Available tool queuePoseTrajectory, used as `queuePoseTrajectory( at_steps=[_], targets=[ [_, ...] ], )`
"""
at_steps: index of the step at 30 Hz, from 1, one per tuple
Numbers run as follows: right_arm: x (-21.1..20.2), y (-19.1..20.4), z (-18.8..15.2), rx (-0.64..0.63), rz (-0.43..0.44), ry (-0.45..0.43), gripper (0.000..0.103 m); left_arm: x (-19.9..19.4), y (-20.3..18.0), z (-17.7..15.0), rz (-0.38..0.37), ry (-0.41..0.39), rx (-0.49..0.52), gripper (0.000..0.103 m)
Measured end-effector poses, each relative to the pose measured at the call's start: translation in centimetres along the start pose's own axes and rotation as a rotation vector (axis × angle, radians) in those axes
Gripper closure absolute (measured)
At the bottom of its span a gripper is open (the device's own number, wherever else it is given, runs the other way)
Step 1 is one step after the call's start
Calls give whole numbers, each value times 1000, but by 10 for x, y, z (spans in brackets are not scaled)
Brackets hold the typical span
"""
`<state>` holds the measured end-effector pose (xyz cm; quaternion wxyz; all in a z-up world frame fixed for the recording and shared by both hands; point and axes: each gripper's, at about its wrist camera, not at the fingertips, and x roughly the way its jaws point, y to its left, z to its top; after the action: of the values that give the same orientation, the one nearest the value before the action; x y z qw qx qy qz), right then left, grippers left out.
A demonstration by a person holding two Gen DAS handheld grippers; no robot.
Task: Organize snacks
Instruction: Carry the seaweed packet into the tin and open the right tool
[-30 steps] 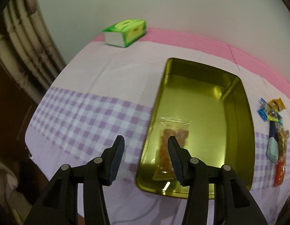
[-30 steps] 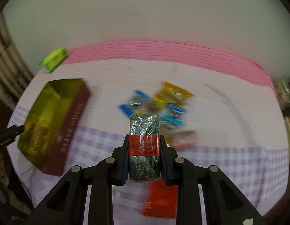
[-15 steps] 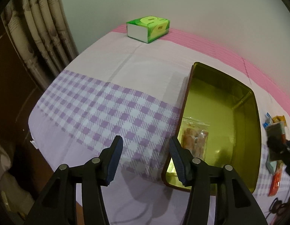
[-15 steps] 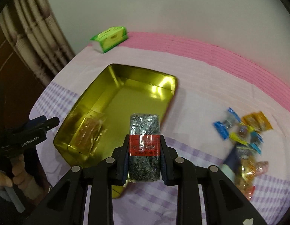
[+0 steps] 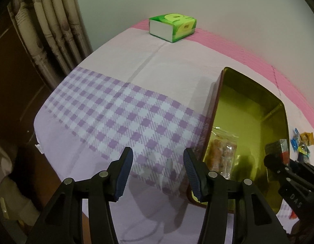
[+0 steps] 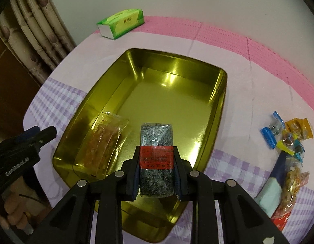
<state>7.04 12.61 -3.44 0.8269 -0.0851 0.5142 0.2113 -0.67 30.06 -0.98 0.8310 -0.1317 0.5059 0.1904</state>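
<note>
My right gripper (image 6: 156, 169) clamps the dark foil pack (image 6: 156, 158) over the gold tin (image 6: 220, 101), my left gripper (image 5: 158, 171) open and empty; releasing too near could drop it onto the tin's front rim.

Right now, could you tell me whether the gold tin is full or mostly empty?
Mostly empty. The gold tin holds only one clear snack packet at its near left corner; the rest of its shiny floor is bare. The dark wrapped block remains gripped above it.

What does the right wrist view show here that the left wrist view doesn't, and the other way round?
Only the right wrist view: the gold tin's whole floor, and the right gripper shut on a dark packet above it. Only the left wrist view: the left gripper open and empty over checked cloth beside the tin. Both: the tin, the orange snack bag inside, the green tissue box.
</note>
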Motion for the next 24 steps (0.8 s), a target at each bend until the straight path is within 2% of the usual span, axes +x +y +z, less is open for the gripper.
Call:
queuePoseTrajectory(
  at_steps=[11,18,24],
  targets=[
    [23,5,-1,30,-62,40,78,2,5,0,32,8,-23,50],
    [27,12,0,-2,-111,40,78,5,9,1,40,16,-45,50],
    [29,10,1,-1,-119,43,77,6,11,1,40,20,-50,50]
  ],
)
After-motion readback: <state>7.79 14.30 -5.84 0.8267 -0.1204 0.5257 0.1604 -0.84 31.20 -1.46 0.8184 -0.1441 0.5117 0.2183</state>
